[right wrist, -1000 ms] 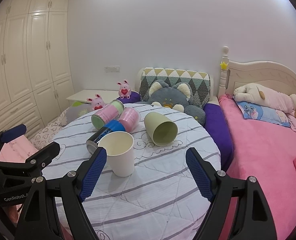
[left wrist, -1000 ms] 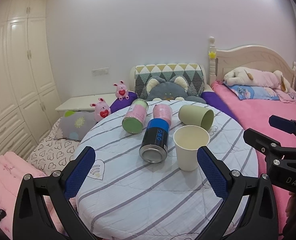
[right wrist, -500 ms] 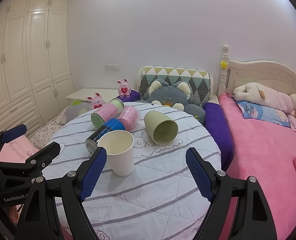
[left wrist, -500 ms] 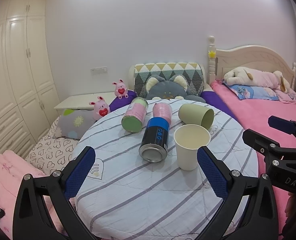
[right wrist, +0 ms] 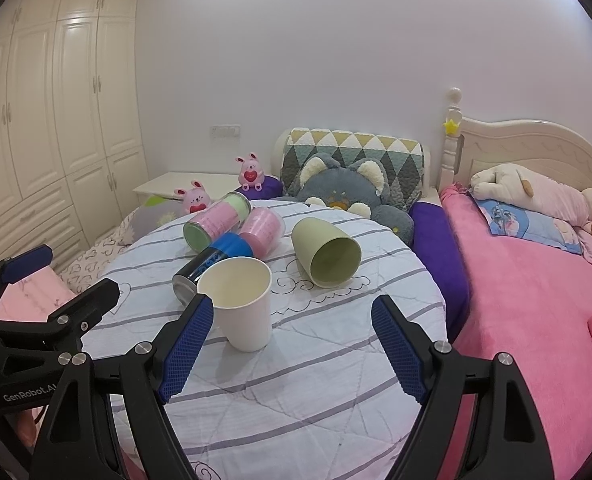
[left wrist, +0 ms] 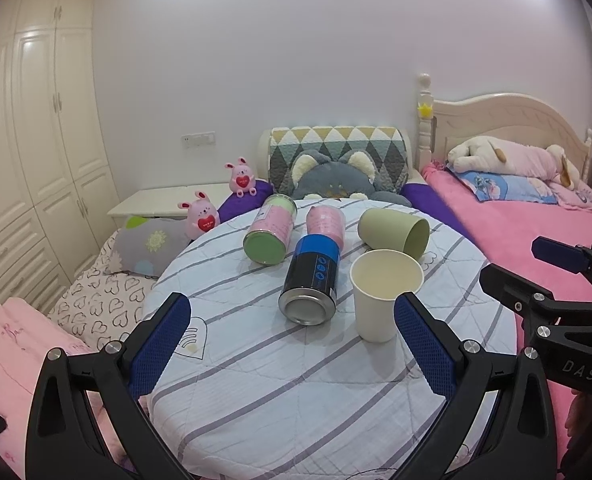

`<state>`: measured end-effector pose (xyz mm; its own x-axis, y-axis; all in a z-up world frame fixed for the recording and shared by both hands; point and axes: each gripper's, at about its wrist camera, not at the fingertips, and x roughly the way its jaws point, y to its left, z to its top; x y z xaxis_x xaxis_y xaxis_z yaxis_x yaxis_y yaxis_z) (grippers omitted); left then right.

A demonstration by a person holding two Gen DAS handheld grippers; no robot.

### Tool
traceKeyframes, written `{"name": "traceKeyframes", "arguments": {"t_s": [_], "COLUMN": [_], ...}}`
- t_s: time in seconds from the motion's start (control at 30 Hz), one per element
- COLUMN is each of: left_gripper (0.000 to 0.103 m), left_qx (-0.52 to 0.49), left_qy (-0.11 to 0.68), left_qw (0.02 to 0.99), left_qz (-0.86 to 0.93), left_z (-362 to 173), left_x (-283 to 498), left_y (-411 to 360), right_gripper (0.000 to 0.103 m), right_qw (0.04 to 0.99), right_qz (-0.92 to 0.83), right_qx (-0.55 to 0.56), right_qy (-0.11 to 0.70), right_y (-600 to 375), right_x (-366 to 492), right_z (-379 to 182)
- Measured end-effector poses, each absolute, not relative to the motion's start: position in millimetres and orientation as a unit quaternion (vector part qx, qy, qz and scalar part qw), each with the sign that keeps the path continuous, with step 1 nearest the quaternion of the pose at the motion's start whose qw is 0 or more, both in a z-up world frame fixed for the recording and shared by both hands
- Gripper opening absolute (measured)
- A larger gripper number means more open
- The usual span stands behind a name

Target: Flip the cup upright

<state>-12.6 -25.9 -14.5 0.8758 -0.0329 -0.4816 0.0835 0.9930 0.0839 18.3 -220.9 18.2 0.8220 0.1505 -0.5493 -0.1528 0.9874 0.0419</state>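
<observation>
A pale green cup (left wrist: 394, 231) lies on its side on the round table, its mouth toward me; it also shows in the right wrist view (right wrist: 325, 251). A white paper cup (left wrist: 383, 295) stands upright in front of it, also in the right wrist view (right wrist: 242, 304). My left gripper (left wrist: 292, 346) is open and empty, above the table's near edge. My right gripper (right wrist: 292, 346) is open and empty, short of both cups. The right gripper also shows in the left wrist view (left wrist: 552, 280), and the left gripper in the right wrist view (right wrist: 48, 288).
A blue-black can (left wrist: 312, 280), a pink-green can (left wrist: 270, 228) and a pink can (left wrist: 326, 224) lie on the striped tablecloth (left wrist: 276, 380). A pink bed (right wrist: 536, 300) is to the right, plush toys and a cushion (right wrist: 348, 184) behind, wardrobes (right wrist: 56, 100) on the left.
Both views have shifted slightly; the objects sit a little lower and closer in the frames. Nothing on the table has moved and both grippers stay open.
</observation>
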Motion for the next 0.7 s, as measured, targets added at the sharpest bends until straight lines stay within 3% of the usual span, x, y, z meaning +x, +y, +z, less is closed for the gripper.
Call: {"name": "traceKeyframes", "arguments": {"t_s": [0.7], "left_gripper": [0.103], "left_qx": [0.045], "left_qy": [0.264], "left_qw": [0.962], "left_qz": [-0.049], "left_z": [-25], "left_x": [3], "left_y": [-8], "right_gripper": [0.083], "right_qw": [0.935], "right_qz": [0.109], "right_qx": [0.001], "right_qy": [0.336], "right_y": [-207], "right_x": [44], "right_z": [-8]}}
